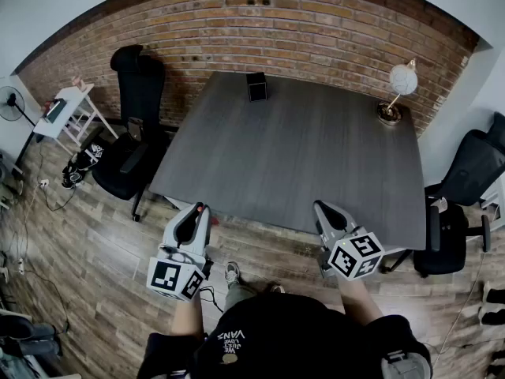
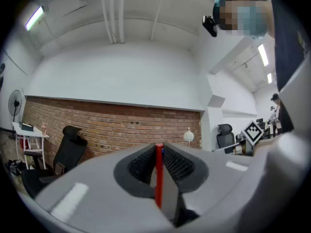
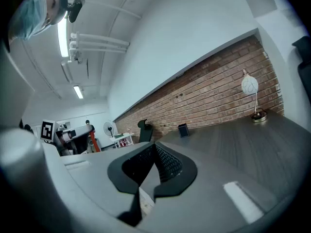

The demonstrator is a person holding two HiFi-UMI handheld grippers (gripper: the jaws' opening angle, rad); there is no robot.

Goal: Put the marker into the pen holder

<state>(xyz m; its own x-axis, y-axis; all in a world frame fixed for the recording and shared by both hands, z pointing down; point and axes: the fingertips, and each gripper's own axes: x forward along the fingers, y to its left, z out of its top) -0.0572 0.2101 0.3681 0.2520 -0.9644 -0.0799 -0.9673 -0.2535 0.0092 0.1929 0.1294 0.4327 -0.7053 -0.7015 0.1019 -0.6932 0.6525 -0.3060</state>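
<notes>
My left gripper (image 1: pixel 200 209) is shut on a red marker (image 2: pixel 158 171), which stands upright between its jaws; the marker's red tip (image 1: pixel 201 208) shows at the jaw ends, just short of the table's near edge. A black square pen holder (image 1: pixel 256 86) stands at the far side of the dark grey table (image 1: pixel 300 156), also seen small in the right gripper view as the pen holder (image 3: pixel 183 130). My right gripper (image 1: pixel 319 208) hovers over the table's near edge, its jaws closed together with nothing between them.
A globe lamp (image 1: pixel 398 89) stands at the table's far right corner. Black office chairs sit left (image 1: pixel 134 133) and right (image 1: pixel 465 204) of the table. A white side table (image 1: pixel 67 109) and a fan (image 1: pixel 9 103) stand far left. Brick wall behind.
</notes>
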